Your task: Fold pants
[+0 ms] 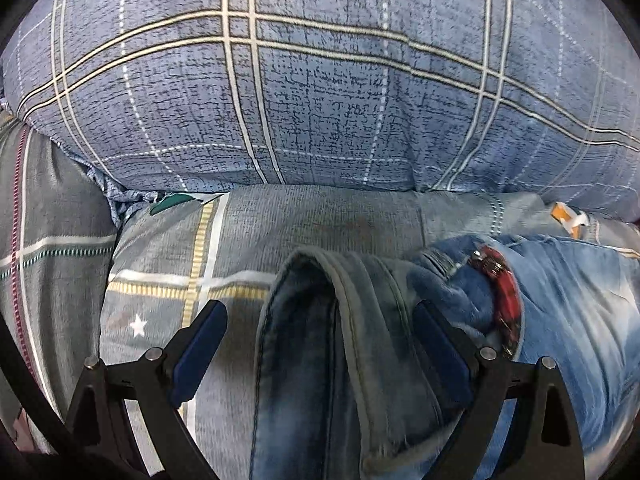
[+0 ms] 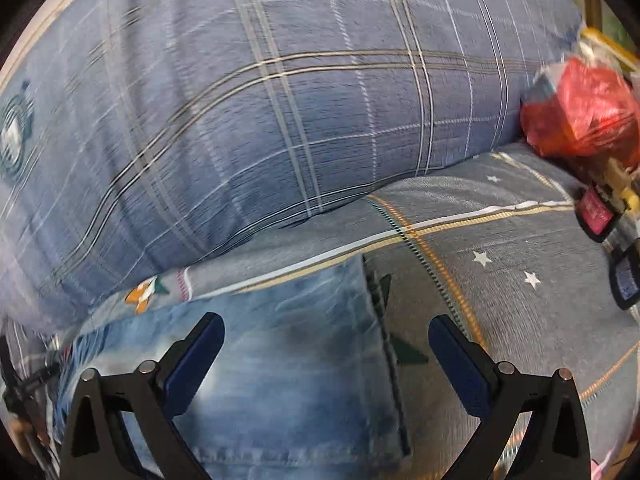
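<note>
Big blue plaid pillow [image 1: 320, 80] at back; grey star-print bedsheet [image 2: 500, 280] below; jeans [image 2: 280, 360] spread on sheet, long axis running left to right across both views; left gripper [image 1: 320, 340] spread wide, bunched waistband [image 1: 340, 320] between fingers, ungrasped; right gripper [image 2: 326, 356] spread wide, empty, straddling hem [image 2: 384, 360]; each arm nearest own end.

Right hand-held gripper [image 2: 326, 354] spread wide over jeans [image 2: 280, 360] — plaid pillow [image 2: 260, 100] behind.

no readable text, labels or numbers on anything shown
</note>
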`<state>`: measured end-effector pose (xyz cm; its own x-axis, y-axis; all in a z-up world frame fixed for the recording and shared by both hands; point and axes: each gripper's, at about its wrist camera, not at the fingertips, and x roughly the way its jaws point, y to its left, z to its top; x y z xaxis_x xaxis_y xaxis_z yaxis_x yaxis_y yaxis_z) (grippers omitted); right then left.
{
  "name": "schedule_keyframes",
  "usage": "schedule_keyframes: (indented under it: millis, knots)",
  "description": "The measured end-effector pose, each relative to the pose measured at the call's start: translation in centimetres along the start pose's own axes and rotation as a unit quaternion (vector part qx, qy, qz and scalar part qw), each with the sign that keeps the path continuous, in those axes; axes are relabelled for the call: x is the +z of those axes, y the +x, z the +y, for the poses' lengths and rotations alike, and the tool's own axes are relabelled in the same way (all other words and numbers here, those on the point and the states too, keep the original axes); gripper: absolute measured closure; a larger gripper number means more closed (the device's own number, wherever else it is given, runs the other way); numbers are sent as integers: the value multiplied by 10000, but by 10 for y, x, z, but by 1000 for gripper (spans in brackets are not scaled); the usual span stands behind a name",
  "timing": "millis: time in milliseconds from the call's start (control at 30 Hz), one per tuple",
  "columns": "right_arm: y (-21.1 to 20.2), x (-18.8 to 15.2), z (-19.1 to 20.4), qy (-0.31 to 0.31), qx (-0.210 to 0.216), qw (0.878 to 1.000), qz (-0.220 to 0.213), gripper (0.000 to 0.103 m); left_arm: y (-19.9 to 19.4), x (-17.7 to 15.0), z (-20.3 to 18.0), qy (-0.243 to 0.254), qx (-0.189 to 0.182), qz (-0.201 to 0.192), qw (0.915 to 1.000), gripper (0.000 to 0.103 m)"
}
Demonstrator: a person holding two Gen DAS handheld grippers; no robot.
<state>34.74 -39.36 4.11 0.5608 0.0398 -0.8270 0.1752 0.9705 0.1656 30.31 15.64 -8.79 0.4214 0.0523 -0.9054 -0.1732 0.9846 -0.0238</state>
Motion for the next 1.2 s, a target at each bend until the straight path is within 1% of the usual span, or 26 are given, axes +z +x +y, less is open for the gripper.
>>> schedule_keyframes:
  millis: [67, 133, 167, 200, 233, 267, 300, 333, 367, 467, 533, 567, 600, 700, 733, 833, 900, 967, 1000, 1033, 1067, 1100, 1133, 1200]
  knots:
    - [15, 8, -3, -2, -91, 9999, 122, 0, 8, 4, -3, 17, 77, 9, 10000, 9]
    - [30, 13, -4, -63, -277, 9993, 263, 0, 13, 8, -7, 57, 141, -27, 9999, 10]
    - [42, 16, -3, -88, -385, 9985, 389, 0, 15, 8, -10, 109, 133, -47, 9998, 16]
    - [51, 17, -3, -107, -457, 9977, 491, 0, 15, 8, -13, 161, 66, -34, 9998, 27]
    - [61, 18, -2, -134, -516, 9966, 621, 3, 11, 8, -19, 213, 73, -40, 9997, 30]
    - [69, 17, -4, -161, -532, 9960, 698, 17, 6, 5, -25, 278, 159, -88, 9994, 44]
    - [72, 17, -2, -199, -557, 9959, 684, 20, 3, 5, -29, 403, 185, -112, 9990, 61]
    - [71, 18, 1, -291, -618, 9960, 575, 37, 0, 5, -33, 482, 154, -120, 9986, 67]
    - [71, 19, 4, -288, -464, 9969, 564, 70, -6, 5, -35, 541, 16, -192, 9983, 84]
    - [57, 22, 10, -218, -312, 9983, 433, 78, -23, 8, -37, 506, -115, -388, 9979, 84]
    - [42, 25, 14, -324, -233, 9989, 234, 79, -35, 11, -33, 397, -275, -505, 9976, 84]
    - [33, 27, 16, -343, -188, 9992, 115, 82, -41, 10, -30, 344, -336, -538, 9974, 84]
    - [24, 29, 17, -351, -152, 9993, 16, 88, -47, 11, -27, 250, -445, -595, 9969, 84]
    - [-3, 37, 18, -343, -54, 9989, -331, 91, -66, 11, -15, 132, -629, -743, 9952, 84]
    - [-14, 40, 20, -393, -72, 9981, -478, 95, -70, 10, -13, 114, -692, -774, 9945, 84]
    - [-36, 46, 25, -471, 14, 9970, -620, 95, -87, 5, -9, 46, -962, -838, 9918, 84]
    - [-41, 45, 27, -539, 58, 9968, -594, 95, -91, 4, -7, -17, -1055, -785, 9913, 84]
    - [-30, 43, 25, -436, 374, 9982, -146, 94, -92, 2, -6, -39, -1050, -751, 9916, 84]
    - [-23, 40, 23, -356, 357, 9987, 75, 93, -93, 0, -7, -38, -1029, -753, 9918, 84]
    - [-16, 38, 22, -357, 279, 9987, 218, 86, -92, -1, -8, -32, -1019, -745, 9920, 84]
    - [-8, 34, 21, -376, 103, 9987, 322, 59, -91, -2, -10, -9, -1004, -739, 9922, 84]
    - [-1, 32, 19, -365, -24, 9986, 370, 35, -95, -3, -12, 22, -984, -741, 9924, 84]
    - [5, 29, 15, -319, -67, 9988, 376, 0, -96, -4, -14, 70, -940, -746, 9927, 84]
    - [19, 29, 9, -214, -27, 9990, 394, 0, -88, -3, -15, 110, -899, -733, 9932, 84]
